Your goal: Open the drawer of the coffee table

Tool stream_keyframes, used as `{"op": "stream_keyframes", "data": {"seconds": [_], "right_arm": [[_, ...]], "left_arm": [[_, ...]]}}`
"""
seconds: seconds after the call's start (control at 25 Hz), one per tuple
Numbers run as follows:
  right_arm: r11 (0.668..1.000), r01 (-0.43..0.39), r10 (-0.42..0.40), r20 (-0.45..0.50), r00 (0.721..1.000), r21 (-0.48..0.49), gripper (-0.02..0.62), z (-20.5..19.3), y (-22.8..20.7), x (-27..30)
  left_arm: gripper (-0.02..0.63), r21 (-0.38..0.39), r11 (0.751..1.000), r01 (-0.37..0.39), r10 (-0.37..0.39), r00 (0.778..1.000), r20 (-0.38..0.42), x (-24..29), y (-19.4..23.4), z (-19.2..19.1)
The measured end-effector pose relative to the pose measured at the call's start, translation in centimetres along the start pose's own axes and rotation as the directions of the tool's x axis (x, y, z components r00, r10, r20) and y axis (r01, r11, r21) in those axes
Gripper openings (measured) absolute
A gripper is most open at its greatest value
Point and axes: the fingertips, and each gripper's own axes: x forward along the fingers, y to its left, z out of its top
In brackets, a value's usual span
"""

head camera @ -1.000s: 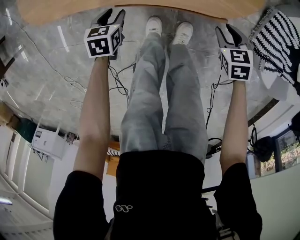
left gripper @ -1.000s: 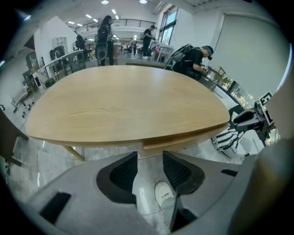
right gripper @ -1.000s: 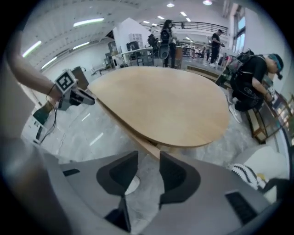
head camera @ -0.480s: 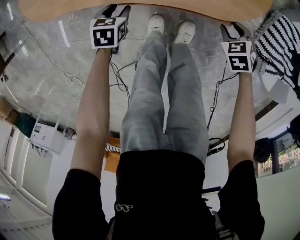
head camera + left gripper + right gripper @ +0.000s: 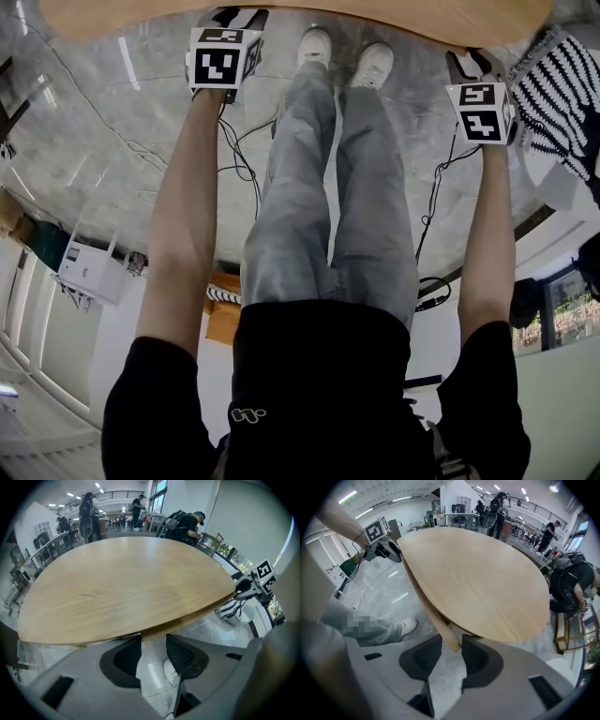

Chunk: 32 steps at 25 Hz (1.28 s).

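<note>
**Both claws released at the rim of the coffee table**

Nearest is the person's black top (image 5: 319,394); below it, soft faded grey jeans (image 5: 328,206) go down to white shoes (image 5: 342,52). The two bare forearms are stretched straight and almost parallel, one on each side of the legs. The left gripper (image 5: 236,13) and the right gripper (image 5: 466,58) each carry a cube of black and white squares, and their tips reach the edge of the coffee table (image 5: 281,14). Its top is rounded, of light smooth wood with a fine grain; the drawer (image 5: 197,616) is the thinner wooden layer directly under this top. In the left gripper view the dark ribbed pads stand apart, with a corner of the drawer between their tips. In the right gripper view the jaws are also released, and the end of the same layer stands in the gap; I cannot tell if any pad touches the wood. The floor (image 5: 94,122) is grey polished stone with veins, and thin black cables (image 5: 239,159) lie on it.
</note>
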Motion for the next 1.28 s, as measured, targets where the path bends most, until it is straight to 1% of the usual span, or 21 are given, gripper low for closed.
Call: {"op": "stream_keyframes", "data": {"seconds": [0.08,0.36,0.56,0.8,1.0,1.28], "right_arm": [[1.000,-0.009,0.009,-0.009,1.000,-0.012,0.123,-0.1,0.1,-0.1],[1.000,-0.002,0.002,-0.016,1.000,-0.016,0.114,0.0,0.1,-0.3],[1.000,-0.017,0.017,-0.025,1.000,-0.016,0.112,-0.2,0.9,-0.6],[0.999,-0.047,0.046,-0.047,0.998,-0.012,0.112,-1.6,2.5,-0.9],[0.998,-0.063,0.063,-0.075,0.995,-0.008,0.112,-3.4,4.5,-1.3],[0.994,-0.106,0.104,-0.112,0.988,-0.017,0.112,-5.6,7.5,-2.3]], "left_arm": [[0.152,0.005,1.000,-0.005,0.005,1.000,-0.001,-0.1,0.0,-0.1],[0.152,-0.035,0.999,-0.014,0.014,1.000,-0.012,-0.2,0.0,0.0],[0.152,-0.034,0.999,-0.013,0.013,1.000,-0.014,-0.9,-0.2,-0.6],[0.152,-0.039,0.999,-0.006,0.004,0.999,-0.043,-1.2,-1.0,-2.6],[0.152,-0.039,0.999,-0.005,0.002,0.997,-0.075,-1.8,-2.1,-5.3],[0.152,-0.046,0.999,0.007,-0.013,0.992,-0.123,-3.1,-3.7,-8.8]]}}
